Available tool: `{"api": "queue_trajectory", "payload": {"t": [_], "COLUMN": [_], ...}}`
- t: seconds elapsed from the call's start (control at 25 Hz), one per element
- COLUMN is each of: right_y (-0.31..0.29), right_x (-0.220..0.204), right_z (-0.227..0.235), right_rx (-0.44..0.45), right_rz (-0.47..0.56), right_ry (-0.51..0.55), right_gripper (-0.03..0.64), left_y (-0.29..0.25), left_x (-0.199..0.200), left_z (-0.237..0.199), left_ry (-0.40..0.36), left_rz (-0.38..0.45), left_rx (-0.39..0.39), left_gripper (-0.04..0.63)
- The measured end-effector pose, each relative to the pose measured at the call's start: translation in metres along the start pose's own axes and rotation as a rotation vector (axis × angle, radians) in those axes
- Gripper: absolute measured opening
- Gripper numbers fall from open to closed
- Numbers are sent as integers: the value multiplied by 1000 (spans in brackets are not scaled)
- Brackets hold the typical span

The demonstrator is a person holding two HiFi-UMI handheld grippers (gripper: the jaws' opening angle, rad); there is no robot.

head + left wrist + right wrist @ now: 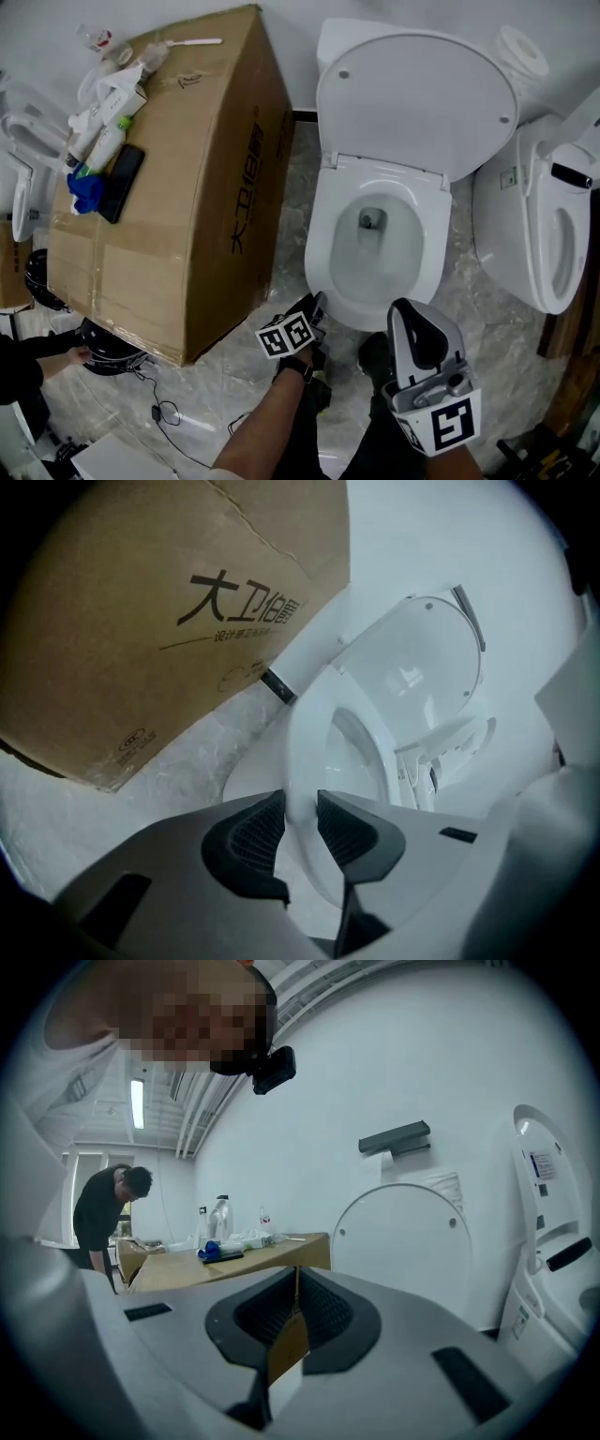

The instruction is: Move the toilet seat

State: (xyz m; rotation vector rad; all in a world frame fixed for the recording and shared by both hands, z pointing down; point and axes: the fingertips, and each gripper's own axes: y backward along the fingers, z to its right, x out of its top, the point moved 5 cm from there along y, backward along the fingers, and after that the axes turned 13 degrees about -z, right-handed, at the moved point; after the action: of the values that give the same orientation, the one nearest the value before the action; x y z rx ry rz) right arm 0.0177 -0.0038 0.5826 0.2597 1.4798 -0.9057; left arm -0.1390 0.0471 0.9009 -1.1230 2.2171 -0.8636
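Observation:
A white toilet stands in the middle of the head view with its lid (412,94) raised against the wall and the toilet seat (321,234) lying on the bowl. My left gripper (319,302) is at the seat's front-left edge. In the left gripper view the seat (305,733) runs between the two dark pads (253,841) of the left gripper (300,817), which press on its rim from both sides. My right gripper (409,311) hovers just in front of the bowl, apart from it. Its jaws (297,1279) are shut with nothing held.
A large cardboard box (187,187) stands close to the toilet's left, with bottles, a phone and a blue cloth on top. A second white toilet (534,225) stands at the right. Cables and a round black object (108,352) lie on the marble floor. A person (103,1213) stands further back.

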Motion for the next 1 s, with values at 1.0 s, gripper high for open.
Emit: {"api": "queue_trajectory", "payload": {"t": [1.0], "right_y": [88], "right_x": [185], "right_z": [12], "right_rx": [-162], "right_rz": [19], "right_ry": [-70], "right_gripper": [14], "left_y": [146], "left_x": [119], "left_z": [195], "left_ry": [106], "left_rz": [98], "left_rx": [-195], "left_gripper": [138]}}
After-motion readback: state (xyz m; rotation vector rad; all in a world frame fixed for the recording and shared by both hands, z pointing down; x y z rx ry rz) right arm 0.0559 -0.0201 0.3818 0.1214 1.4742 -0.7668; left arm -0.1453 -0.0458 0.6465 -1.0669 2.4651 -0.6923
